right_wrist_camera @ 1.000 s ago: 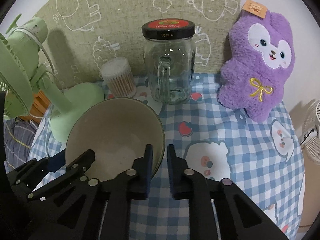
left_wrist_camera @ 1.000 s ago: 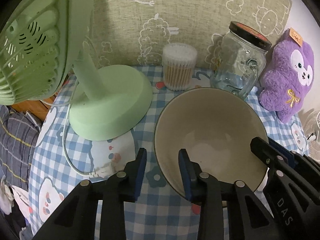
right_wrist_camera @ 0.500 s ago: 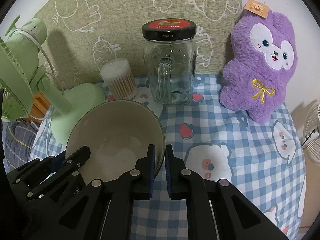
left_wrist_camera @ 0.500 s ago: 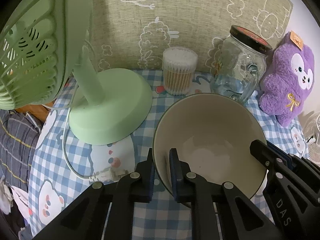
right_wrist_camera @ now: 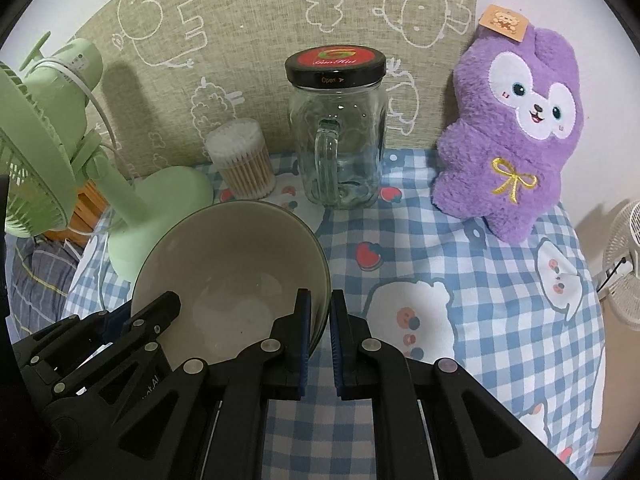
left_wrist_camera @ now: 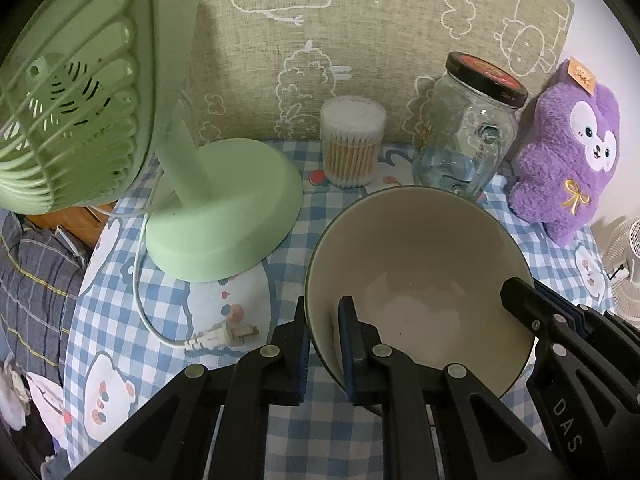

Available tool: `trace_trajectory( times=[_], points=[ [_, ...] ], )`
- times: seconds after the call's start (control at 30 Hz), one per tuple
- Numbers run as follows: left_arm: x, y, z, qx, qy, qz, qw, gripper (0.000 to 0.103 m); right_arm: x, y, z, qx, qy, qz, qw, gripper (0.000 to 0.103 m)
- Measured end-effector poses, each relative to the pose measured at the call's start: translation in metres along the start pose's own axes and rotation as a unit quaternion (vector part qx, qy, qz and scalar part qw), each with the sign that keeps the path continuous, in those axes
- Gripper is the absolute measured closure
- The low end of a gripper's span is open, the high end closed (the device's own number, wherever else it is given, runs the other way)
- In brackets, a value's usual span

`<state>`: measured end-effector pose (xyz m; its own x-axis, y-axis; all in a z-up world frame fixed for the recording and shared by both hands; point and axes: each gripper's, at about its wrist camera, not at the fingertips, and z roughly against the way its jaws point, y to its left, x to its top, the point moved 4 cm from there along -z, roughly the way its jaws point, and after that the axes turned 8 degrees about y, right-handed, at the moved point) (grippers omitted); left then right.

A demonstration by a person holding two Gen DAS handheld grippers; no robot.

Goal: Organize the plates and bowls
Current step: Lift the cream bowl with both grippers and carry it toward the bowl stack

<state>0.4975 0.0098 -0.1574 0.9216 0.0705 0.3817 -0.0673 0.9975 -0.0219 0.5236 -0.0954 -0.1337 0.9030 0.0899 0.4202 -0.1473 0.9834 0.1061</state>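
The bowl (left_wrist_camera: 416, 280), near the front edge of the checked surface (right_wrist_camera: 460, 272), is being pinched at opposite rims by the left hand-held gripper (left_wrist_camera: 324, 344) and right hand-held gripper (right_wrist_camera: 319, 332), with organizing judged barely begun and no plates being seen.

left tongs (left_wrist_camera: 324, 344): black, blue pads, silver rivets | right tongs (right_wrist_camera: 319, 322): same

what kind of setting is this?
Likely a home room, perhaps a bedroom: a small table with a checked cartoon tablecloth, a purple plush toy, a green desk fan and a cotton swab tub.
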Motion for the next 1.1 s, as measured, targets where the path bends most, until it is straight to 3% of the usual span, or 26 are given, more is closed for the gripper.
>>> trace_trajectory(
  times=[0.63, 1.1],
  points=[
    [-0.026, -0.004, 0.053, -0.001, -0.022, -0.005, 0.9997, 0.093, -0.031, -0.002, 0.052, 0.002, -0.017, -0.008, 1.0, 0.091],
    [-0.075, -0.011, 0.104, -0.005, -0.062, -0.019, 0.9979, 0.093, -0.079, -0.002, 0.108, -0.01, -0.054, -0.005, 0.998, 0.091]
  ],
)
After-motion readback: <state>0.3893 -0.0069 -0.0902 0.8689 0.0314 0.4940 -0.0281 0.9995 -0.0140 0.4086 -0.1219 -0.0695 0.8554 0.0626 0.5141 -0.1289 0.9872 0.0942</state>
